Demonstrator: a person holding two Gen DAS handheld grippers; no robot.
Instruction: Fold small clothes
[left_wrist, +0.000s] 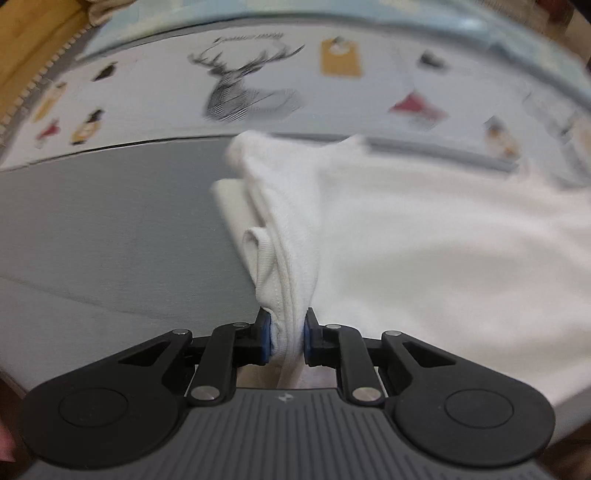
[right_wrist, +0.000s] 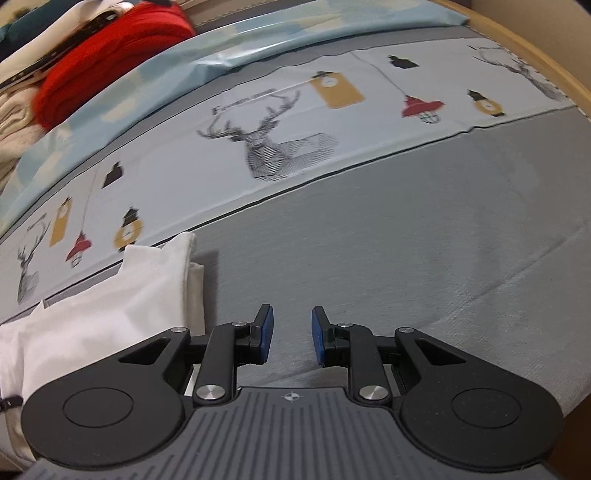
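Left wrist view showed the left gripper clenched on the white garment's bunched edge over the grey bedsheet; right gripper hung released, so the fold risked skewing

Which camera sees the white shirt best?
The left wrist camera: the white shirt fills its right half, bunched in the left tool. The right wrist camera shows only a corner of it beside the open, empty right tool.
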